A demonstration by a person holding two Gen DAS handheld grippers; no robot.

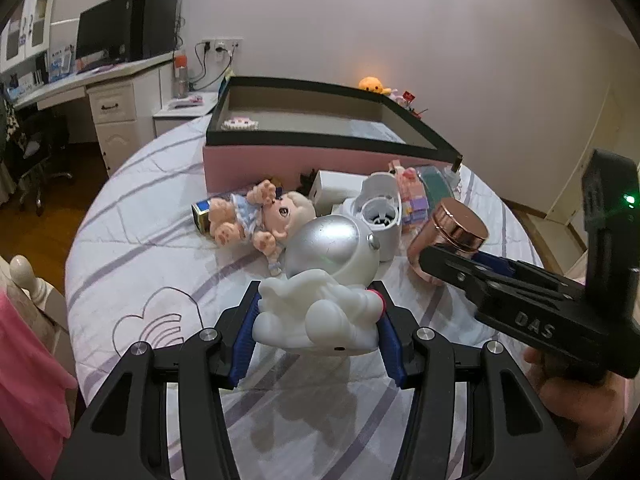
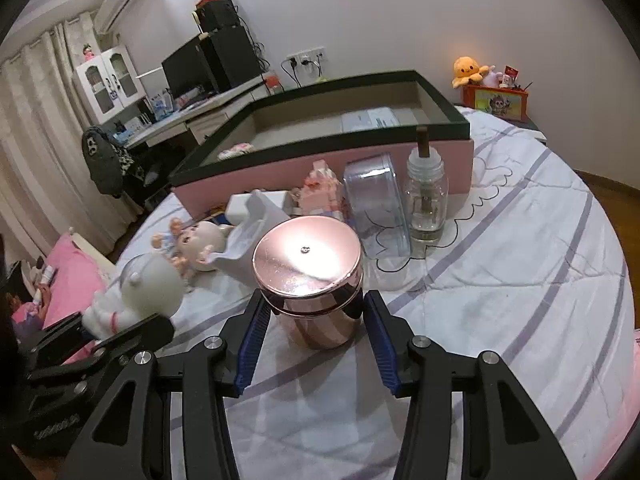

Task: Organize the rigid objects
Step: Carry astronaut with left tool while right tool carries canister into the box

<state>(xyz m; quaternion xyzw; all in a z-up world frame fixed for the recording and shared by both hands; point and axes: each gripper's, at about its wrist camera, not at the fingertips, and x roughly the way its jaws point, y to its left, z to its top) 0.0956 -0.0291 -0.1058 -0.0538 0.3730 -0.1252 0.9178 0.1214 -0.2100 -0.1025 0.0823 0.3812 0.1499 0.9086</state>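
Left gripper (image 1: 318,330): fingers pinch white astronaut figure (image 1: 324,296) at lower centre, blue pads against both flanks. Right gripper (image 2: 314,334): fingers flank rose-gold jar (image 2: 310,280) at frame centre; pad contact cannot be confirmed. Bed (image 2: 520,280) carries both items. Doll (image 1: 256,220) lies just beyond astronaut. Open pink box (image 1: 320,160) at upper centre, behind clutter.

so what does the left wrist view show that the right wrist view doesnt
Only the left wrist view shows the left tongs gripping the astronaut figure and a heart outline on the sheet. Only the right wrist view shows the clear glass bottle and the right tongs around the rose-gold jar. Both show the doll, the jar and the pink box.
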